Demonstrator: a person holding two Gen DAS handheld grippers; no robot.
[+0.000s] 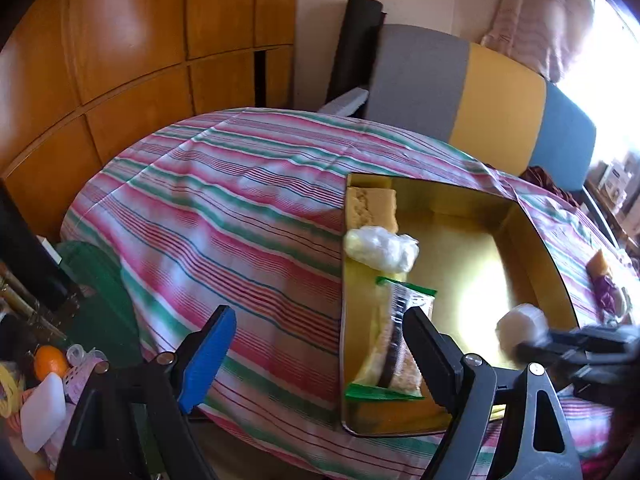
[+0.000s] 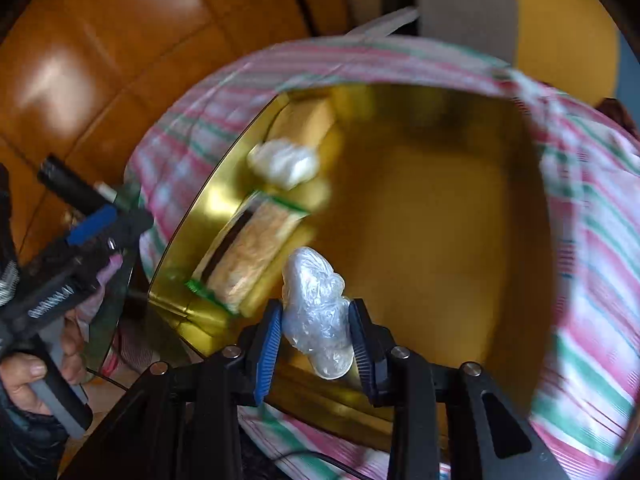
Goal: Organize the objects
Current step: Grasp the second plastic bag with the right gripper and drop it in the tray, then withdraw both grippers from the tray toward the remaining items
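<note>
Pinching crinkly plastic-wrapped lump point(image 2: 318, 312), right gripper point(image 2: 314, 330)

left wrist: beside tin point(image 1: 532, 240) | right wrist: above, near | shared: tin

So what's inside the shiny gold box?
The shiny gold rectangular box holds a tan biscuit slab, a white plastic-wrapped lump and a green-edged clear snack packet. Beneath them is hidden.

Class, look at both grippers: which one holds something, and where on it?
The right gripper pinches a plastic-wrapped bundle across its lower sides. The left gripper is open, empty.
</note>
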